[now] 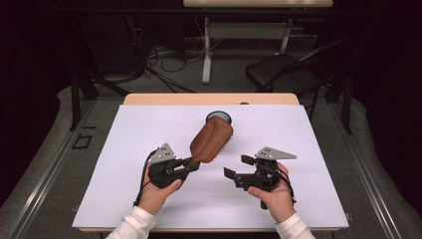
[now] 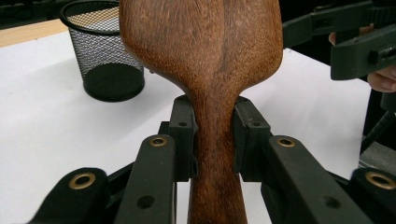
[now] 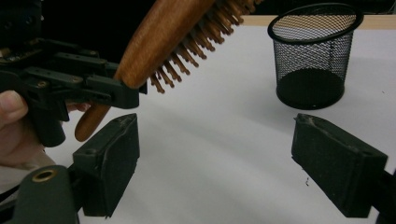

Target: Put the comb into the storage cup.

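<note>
- Left gripper point(image 1: 190, 163) clamped on brush point(image 1: 212, 140) at the handle; long axis slanting up, far and right, bristles facing right.
- Right gripper point(image 1: 237, 167) spread wide, holding nothing, just right of the brush and apart from it.
- Mesh cup point(image 1: 219, 118) just beyond the brush head, upright; likely the target, left gripper nearer.
- White sheet point(image 1: 124, 149) over a wooden table point(image 1: 149, 99).
- Farther off: dim room, cables on the floor, a black chair point(image 1: 278, 69).

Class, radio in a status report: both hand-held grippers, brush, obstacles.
Left hand-held gripper clamped on hairbrush handle, brush lifted. Right hand-held gripper open, empty. Mesh cup beyond.
</note>
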`<state>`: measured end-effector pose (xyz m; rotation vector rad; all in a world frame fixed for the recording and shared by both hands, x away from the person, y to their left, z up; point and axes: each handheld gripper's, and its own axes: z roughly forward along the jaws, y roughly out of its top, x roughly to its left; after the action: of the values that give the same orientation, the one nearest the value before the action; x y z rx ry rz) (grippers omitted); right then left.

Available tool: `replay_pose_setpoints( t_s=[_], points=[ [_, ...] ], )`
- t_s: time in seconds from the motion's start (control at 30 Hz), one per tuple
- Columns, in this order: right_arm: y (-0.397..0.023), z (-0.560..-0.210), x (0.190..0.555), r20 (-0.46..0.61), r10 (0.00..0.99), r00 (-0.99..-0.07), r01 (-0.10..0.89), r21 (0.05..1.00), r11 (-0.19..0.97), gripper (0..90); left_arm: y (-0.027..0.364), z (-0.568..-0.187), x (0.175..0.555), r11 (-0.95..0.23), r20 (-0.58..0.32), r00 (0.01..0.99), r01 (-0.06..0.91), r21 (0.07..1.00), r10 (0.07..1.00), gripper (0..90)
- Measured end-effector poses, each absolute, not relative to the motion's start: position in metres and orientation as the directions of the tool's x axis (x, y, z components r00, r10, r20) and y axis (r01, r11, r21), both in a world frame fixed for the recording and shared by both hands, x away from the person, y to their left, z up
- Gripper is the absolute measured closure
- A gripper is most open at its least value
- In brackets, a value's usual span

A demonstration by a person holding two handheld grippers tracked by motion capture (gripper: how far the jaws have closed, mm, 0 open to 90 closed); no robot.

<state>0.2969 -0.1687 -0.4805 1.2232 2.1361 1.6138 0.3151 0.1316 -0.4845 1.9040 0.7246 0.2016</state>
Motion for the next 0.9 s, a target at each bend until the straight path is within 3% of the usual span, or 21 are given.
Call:
replay_pose_setpoints(
  t_s=[0.9],
  points=[
    [-0.159,-0.449,0.320,0.389,0.648,-0.655,0.506,0.863,-0.006,15.0,0.130,-0.489,0.315,-0.263,-0.203,0.810,0.398,0.879,0.550,72.7]
  ],
)
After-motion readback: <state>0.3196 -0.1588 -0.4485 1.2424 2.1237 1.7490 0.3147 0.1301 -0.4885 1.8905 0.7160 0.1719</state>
